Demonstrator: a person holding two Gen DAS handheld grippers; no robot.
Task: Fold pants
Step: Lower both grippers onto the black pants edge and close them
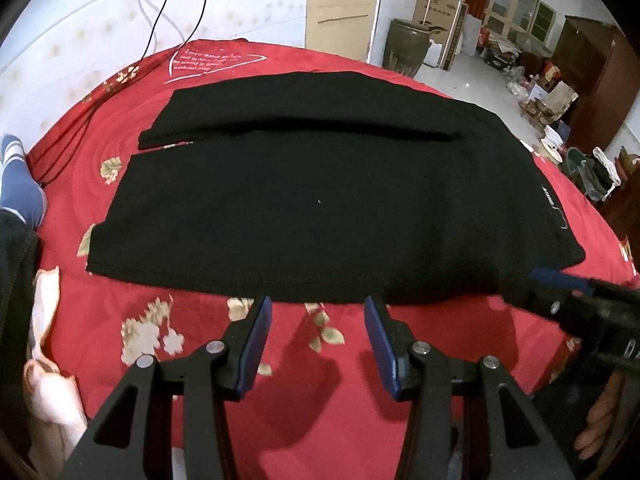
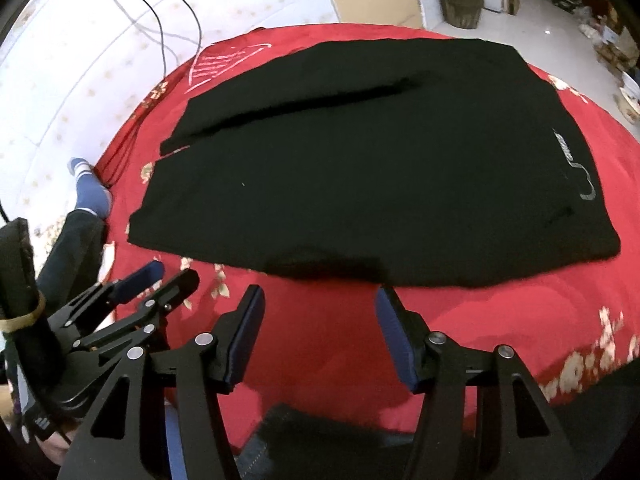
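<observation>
Black pants (image 1: 320, 200) lie flat on a red floral bedspread (image 1: 340, 344), legs side by side pointing left, waist at the right with a small grey logo (image 2: 588, 184). They also show in the right wrist view (image 2: 380, 168). My left gripper (image 1: 318, 308) is open and empty, just short of the pants' near edge. My right gripper (image 2: 320, 300) is open and empty, just short of the near edge further right. The right gripper shows at the right of the left wrist view (image 1: 560, 284). The left gripper shows at the left of the right wrist view (image 2: 168, 276).
A person's blue-socked foot (image 1: 20, 184) rests at the bed's left edge. Black cables (image 2: 160, 32) run over a pale quilted surface behind. A dark jar (image 1: 404, 48), boxes and clutter stand on the floor at the back right.
</observation>
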